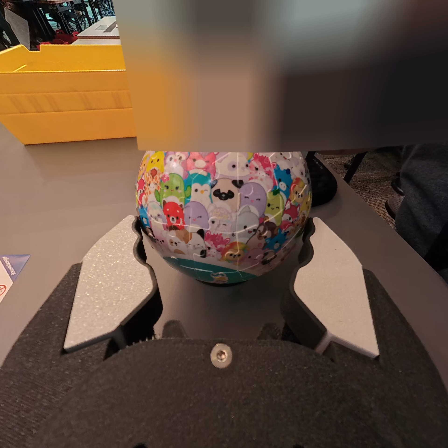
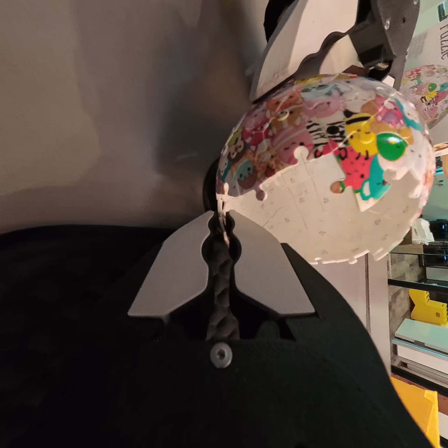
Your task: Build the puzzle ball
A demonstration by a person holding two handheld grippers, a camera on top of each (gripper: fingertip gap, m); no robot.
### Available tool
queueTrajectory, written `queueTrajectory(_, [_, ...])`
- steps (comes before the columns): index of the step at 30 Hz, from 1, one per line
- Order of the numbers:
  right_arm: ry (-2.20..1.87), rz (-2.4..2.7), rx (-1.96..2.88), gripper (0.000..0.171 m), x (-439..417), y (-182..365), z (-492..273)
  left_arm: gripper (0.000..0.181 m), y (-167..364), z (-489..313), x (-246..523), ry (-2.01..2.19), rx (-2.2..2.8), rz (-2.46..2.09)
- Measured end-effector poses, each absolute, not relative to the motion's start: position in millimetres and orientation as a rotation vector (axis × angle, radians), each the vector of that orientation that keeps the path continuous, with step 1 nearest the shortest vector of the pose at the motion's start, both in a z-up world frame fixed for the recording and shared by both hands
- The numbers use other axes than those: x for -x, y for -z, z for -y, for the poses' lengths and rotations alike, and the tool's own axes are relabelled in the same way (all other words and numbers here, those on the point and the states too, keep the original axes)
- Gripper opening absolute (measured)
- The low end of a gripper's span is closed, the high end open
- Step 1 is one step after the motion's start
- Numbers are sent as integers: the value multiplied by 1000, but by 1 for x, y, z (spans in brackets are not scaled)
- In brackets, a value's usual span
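The puzzle ball (image 1: 223,201), covered in colourful cartoon animals, sits on a small dark stand (image 1: 218,282) on the grey table (image 1: 60,194). A blurred patch hides its top. My left gripper (image 1: 224,223) has its fingertips pressed against both sides of the ball. In the right wrist view the ball (image 2: 339,150) has an open gap that shows its white inside, and a left finger (image 2: 291,48) rests on it. My right gripper (image 2: 221,218) is shut on a thin white puzzle piece (image 2: 224,225), seen edge on at the rim of the gap.
A yellow box (image 1: 63,97) stands at the back left and a printed leaflet (image 1: 12,269) lies at the left edge. A black object (image 1: 322,181) sits behind the ball. A person's leg (image 1: 421,194) is beyond the table's right edge. The puzzle box (image 2: 426,97) and shelves (image 2: 419,315) are at the right.
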State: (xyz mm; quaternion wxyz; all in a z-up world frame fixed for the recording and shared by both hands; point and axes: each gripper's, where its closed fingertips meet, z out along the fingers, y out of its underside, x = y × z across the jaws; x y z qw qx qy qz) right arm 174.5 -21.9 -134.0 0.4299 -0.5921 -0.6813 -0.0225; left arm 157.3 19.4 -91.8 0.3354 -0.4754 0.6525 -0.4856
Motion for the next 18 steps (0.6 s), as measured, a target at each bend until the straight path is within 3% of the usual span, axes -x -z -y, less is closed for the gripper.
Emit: queueTrajectory(18, [50, 1627, 1470, 2, -186, 127, 41, 123, 92, -20, -156, 1265, 1239, -1700])
